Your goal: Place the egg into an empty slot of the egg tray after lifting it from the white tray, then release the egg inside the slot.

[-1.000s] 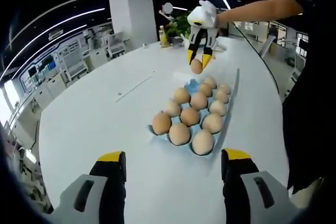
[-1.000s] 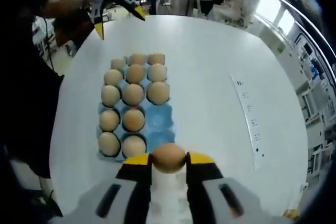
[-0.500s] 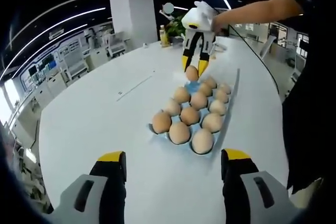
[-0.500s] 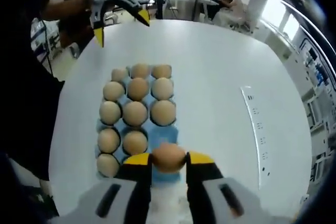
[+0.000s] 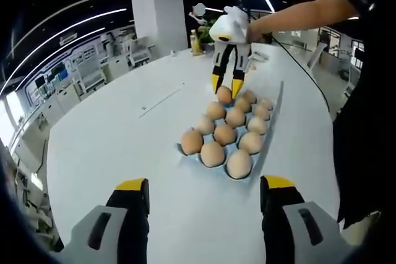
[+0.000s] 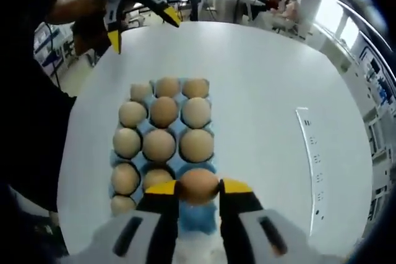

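The blue egg tray (image 5: 184, 154) lies on the white round table (image 5: 111, 140) with several brown eggs in it. My right gripper (image 5: 224, 82) reaches down at the tray's far end, shut on a brown egg (image 5: 224, 94) that sits low at the tray's end slot. In the right gripper view the egg (image 6: 198, 187) is pinched between my yellow-tipped jaws, right over a bare blue slot of the egg tray (image 6: 199, 221). My left gripper (image 5: 205, 183) hovers over the table's near side, open, holding nothing. It also appears as the left gripper (image 6: 142, 28), held high beyond the tray.
A thin ruler-like strip (image 6: 314, 171) lies on the table beside the tray, seen too as the strip (image 5: 159, 100). A bottle (image 5: 195, 44) and a plant stand at the table's far edge. The person's arm (image 5: 297, 13) reaches in from the right.
My right gripper has come down and forward with the egg, from above the tray to its end slot. The left gripper has stayed where it was, open.
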`<control>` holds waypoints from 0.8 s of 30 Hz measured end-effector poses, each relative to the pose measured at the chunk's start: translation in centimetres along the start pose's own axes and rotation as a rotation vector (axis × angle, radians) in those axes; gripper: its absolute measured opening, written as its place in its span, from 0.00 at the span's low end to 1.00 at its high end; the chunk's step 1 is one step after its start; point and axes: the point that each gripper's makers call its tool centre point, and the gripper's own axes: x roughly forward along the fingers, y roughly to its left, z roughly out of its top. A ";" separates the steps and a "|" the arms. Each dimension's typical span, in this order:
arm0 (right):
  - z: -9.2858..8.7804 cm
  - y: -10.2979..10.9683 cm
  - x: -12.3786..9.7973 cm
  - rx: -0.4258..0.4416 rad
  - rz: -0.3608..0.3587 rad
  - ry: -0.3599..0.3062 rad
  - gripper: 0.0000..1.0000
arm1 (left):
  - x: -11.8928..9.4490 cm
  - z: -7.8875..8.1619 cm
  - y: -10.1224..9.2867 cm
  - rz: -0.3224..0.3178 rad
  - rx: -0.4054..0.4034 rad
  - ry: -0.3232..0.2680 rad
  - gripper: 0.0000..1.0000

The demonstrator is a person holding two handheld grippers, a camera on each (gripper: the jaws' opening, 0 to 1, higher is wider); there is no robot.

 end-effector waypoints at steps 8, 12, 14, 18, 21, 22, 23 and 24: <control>-0.1 0.0 0.9 0.018 0.025 0.013 0.25 | 0.0 0.1 0.0 0.001 0.000 -0.002 0.74; -0.1 0.1 1.3 0.026 0.038 0.018 0.25 | 0.0 0.0 -0.1 -0.002 0.001 0.002 0.73; -0.1 0.0 1.4 0.021 0.038 0.018 0.25 | 0.0 0.0 -0.1 -0.001 -0.001 0.002 0.73; -0.7 0.0 1.9 0.030 0.050 0.037 0.25 | 0.0 0.0 -0.1 -0.002 0.000 0.003 0.73; -1.0 0.1 2.1 0.032 0.055 0.044 0.25 | 0.0 0.0 0.0 -0.001 -0.002 0.004 0.73; -1.0 0.1 2.1 0.030 0.056 0.043 0.25 | 0.0 0.0 0.0 0.000 -0.002 0.003 0.73; -1.0 0.0 2.0 0.031 0.057 0.043 0.25 | 0.0 0.0 0.0 -0.001 -0.003 0.003 0.73; -1.0 0.0 2.0 0.031 0.059 0.042 0.25 | 0.0 0.0 0.0 -0.003 -0.002 0.005 0.73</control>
